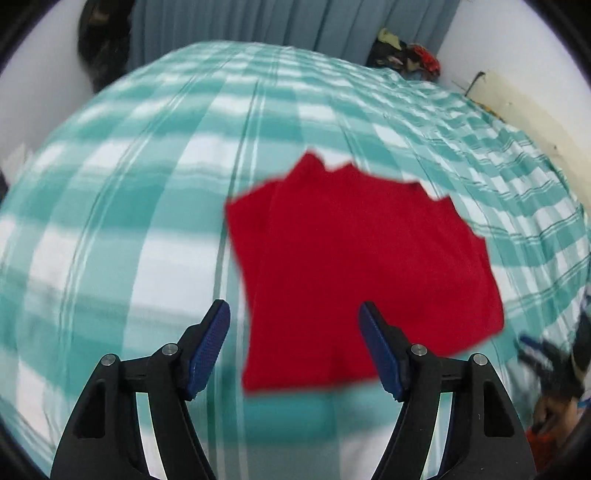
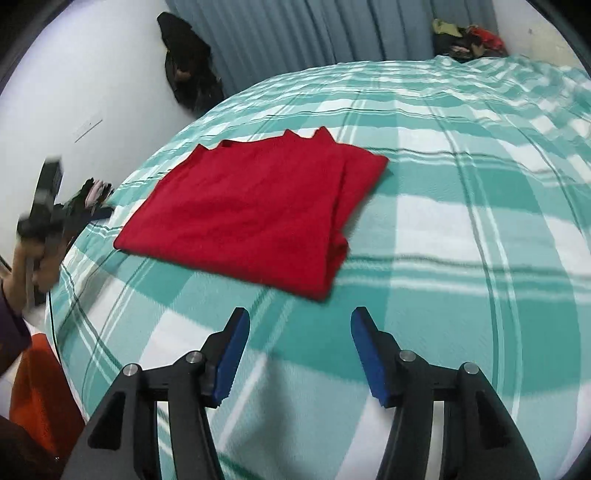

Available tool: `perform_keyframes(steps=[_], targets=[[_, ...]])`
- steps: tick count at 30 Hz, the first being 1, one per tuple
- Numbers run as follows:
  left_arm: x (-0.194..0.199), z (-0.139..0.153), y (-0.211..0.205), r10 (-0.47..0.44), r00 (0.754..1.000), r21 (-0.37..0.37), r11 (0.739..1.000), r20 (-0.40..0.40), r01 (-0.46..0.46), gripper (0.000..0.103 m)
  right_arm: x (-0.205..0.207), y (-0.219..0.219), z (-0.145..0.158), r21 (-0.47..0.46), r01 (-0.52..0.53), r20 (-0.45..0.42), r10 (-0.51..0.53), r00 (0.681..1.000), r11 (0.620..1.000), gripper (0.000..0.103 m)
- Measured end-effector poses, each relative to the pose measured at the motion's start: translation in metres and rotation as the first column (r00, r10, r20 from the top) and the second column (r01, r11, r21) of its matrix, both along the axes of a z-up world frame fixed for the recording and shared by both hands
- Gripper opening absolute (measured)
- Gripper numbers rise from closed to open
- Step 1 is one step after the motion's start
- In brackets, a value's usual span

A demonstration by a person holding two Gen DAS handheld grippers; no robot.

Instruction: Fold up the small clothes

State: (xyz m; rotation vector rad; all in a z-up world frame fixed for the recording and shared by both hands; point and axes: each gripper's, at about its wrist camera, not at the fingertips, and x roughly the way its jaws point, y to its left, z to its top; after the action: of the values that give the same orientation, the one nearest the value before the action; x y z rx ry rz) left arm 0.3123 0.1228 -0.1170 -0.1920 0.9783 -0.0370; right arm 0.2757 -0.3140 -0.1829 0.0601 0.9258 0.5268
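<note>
A red garment (image 1: 354, 266) lies folded flat on the teal-and-white checked bedsheet (image 1: 147, 206). My left gripper (image 1: 295, 317) hovers open above its near edge, blue pads apart and nothing between them. In the right wrist view the same red garment (image 2: 255, 206) lies ahead and to the left, layered folds along its right side. My right gripper (image 2: 299, 325) is open over bare sheet (image 2: 461, 240), just short of the garment's near corner. The other gripper (image 2: 48, 206) shows blurred at the far left, held in a hand.
Grey-blue curtains (image 1: 258, 22) hang behind the bed. A pile of mixed clothes (image 1: 406, 55) sits at the far right corner, and a dark garment (image 2: 188, 62) hangs on the white wall at left. Something orange (image 2: 40, 398) lies off the bed's edge at lower left.
</note>
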Motion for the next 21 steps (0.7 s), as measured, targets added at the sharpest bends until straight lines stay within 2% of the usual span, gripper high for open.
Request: perform_keyframes(steps=[1,3,5,8,9,11,13,14,16,17,19,20,21], targets=[[0.018,-0.003,0.000,-0.012,1.000,0.014,1.000,-0.007,0.012,0.073,-0.004,-0.003,-0.005,0.006,0.019,-0.002,-0.019,1.000,1.000,0.057],[0.066,-0.014,-0.001,-0.012,0.998,0.028,1.000,-0.057,0.014,0.057,-0.008,-0.010,-0.019,0.034,0.064,-0.042,-0.062,0.997,0.997,0.058],[0.099,-0.029,0.007,0.001,0.993,0.017,1.000,-0.115,0.001,0.049,-0.016,-0.014,-0.024,0.068,0.095,-0.032,-0.093,0.995,0.993,0.058],[0.132,-0.046,0.000,0.009,0.991,0.052,0.999,-0.137,-0.002,0.049,-0.018,-0.006,-0.025,0.029,0.079,-0.003,-0.079,0.997,0.996,0.060],[0.140,-0.051,-0.005,0.004,0.991,0.075,0.997,-0.137,0.007,0.039,-0.016,-0.002,-0.026,0.019,0.070,0.005,-0.070,0.998,0.997,0.063],[0.148,-0.059,-0.011,-0.007,0.990,0.117,0.993,-0.137,0.024,0.003,-0.018,0.005,-0.029,0.000,0.052,0.026,-0.052,0.998,0.999,0.067],[0.158,-0.060,-0.007,0.028,0.993,0.135,0.991,-0.112,-0.013,0.002,-0.019,0.005,-0.032,-0.005,0.049,0.037,-0.049,0.998,0.999,0.068],[0.161,-0.060,0.000,0.078,0.992,0.130,0.989,-0.101,-0.064,0.002,-0.018,0.005,-0.034,-0.002,0.050,0.039,-0.049,0.998,0.999,0.068],[0.165,-0.063,0.008,0.122,0.986,0.123,0.987,-0.112,-0.108,0.005,-0.019,0.002,-0.035,0.011,0.052,0.038,-0.052,0.998,0.999,0.068],[0.165,-0.067,0.008,0.135,0.983,0.141,0.983,-0.127,-0.117,0.013,-0.019,0.001,-0.035,0.015,0.053,0.037,-0.053,0.998,0.998,0.068],[0.163,-0.064,0.004,0.125,0.983,0.155,0.983,-0.136,-0.103,0.018,-0.020,0.002,-0.036,0.011,0.053,0.039,-0.053,0.998,0.999,0.068],[0.155,-0.056,0.004,0.111,0.985,0.149,0.985,-0.132,-0.091,0.033,-0.020,0.003,-0.036,0.007,0.053,0.041,-0.053,0.998,0.999,0.068],[0.148,-0.049,0.007,0.106,0.987,0.136,0.987,-0.121,-0.090,0.052,-0.020,0.004,-0.036,0.004,0.053,0.044,-0.053,0.998,0.999,0.068]])
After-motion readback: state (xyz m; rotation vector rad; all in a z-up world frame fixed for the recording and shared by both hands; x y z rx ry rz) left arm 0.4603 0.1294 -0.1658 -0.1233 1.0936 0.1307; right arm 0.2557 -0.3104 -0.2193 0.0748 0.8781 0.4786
